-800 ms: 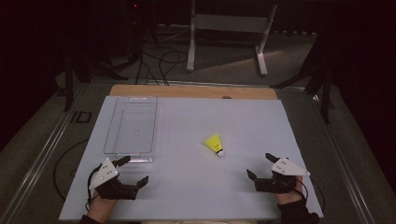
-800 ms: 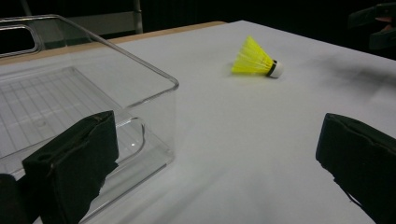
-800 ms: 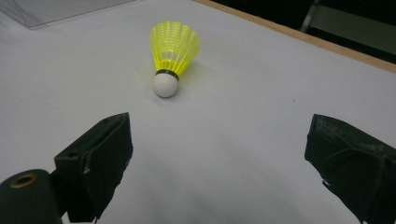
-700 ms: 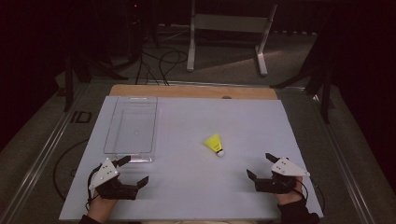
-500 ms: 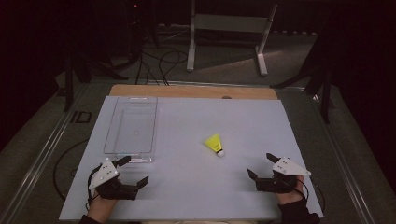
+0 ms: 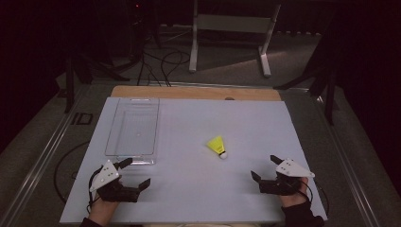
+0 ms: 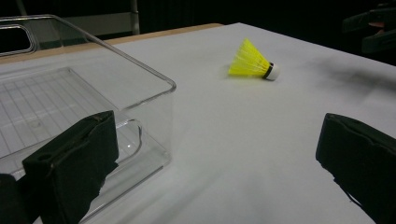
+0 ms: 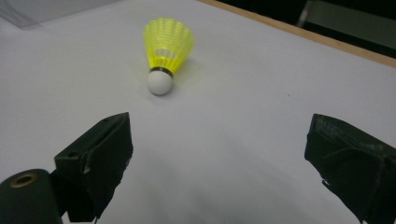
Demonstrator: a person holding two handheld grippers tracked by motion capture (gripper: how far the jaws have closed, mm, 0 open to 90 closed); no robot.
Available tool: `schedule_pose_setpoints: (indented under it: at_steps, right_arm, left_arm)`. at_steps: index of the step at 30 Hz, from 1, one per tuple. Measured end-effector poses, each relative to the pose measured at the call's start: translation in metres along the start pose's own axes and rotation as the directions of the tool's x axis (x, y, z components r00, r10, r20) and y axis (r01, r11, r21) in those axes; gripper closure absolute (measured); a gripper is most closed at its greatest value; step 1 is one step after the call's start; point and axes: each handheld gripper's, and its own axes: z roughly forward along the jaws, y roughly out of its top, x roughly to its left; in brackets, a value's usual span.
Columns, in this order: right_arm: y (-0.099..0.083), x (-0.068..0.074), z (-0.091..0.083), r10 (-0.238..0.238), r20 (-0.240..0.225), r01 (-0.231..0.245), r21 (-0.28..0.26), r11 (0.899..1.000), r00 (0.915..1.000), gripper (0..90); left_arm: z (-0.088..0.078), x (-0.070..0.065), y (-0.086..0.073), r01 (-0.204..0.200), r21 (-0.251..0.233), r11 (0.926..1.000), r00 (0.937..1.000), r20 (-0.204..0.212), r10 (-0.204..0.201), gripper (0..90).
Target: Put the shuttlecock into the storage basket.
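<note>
Yellow shuttlecock (image 6: 217, 146) unmoved on the white table (image 6: 198, 123), both grippers' jaws wide, empty, as before.

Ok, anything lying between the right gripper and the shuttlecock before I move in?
Nothing. In the right gripper view, only bare white table lies between the open right gripper and the yellow shuttlecock, whose white cork points at it.

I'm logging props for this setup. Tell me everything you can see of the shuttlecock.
The shuttlecock has a bright yellow, ribbed skirt that looks like plastic, a thin black band and a rounded white tip. It lies on its side on the white table, tip pointing toward the person's side, right of the clear bin. Nothing but the table touches it; both grippers are apart from it.
</note>
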Motion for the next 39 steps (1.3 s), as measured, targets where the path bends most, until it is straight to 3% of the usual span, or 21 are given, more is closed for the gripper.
schedule_pose_setpoints:
  at_steps: [5, 11, 17, 27, 39]
  right_arm:
    - [0.000, -0.003, 0.001, 0.026, 0.005, -0.026, 0.015, 1.000, 0.9997, 8.0]
    - [0.007, 0.000, -0.004, 0.004, 0.006, -0.004, 0.008, 1.000, 1.0000, 7.6]
    - [0.020, 0.000, -0.013, 0.002, 0.024, -0.002, 0.004, 1.000, 0.9997, 7.4]
    - [0.039, -0.006, -0.014, 0.017, 0.038, -0.018, 0.027, 0.999, 0.9991, 7.4]
    - [0.069, -0.012, -0.013, -0.002, 0.017, 0.001, 0.055, 0.998, 0.9999, 7.4]
  left_arm:
    - [0.000, 0.000, 0.000, 0.001, -0.002, 1.0000, 1.0000, 0.000, -0.001, 0.3]
    - [0.000, 0.000, 0.000, 0.002, -0.002, 1.0000, 1.0000, -0.001, -0.002, 0.3]
    - [0.000, 0.000, 0.000, 0.000, 0.001, 1.0000, 1.0000, 0.000, 0.000, 0.3]
    - [0.001, 0.000, 0.000, 0.002, 0.002, 1.0000, 1.0000, 0.002, -0.002, 0.3]
    - [0.001, 0.000, 0.000, 0.000, 0.005, 1.0000, 1.0000, 0.003, 0.000, 0.3]
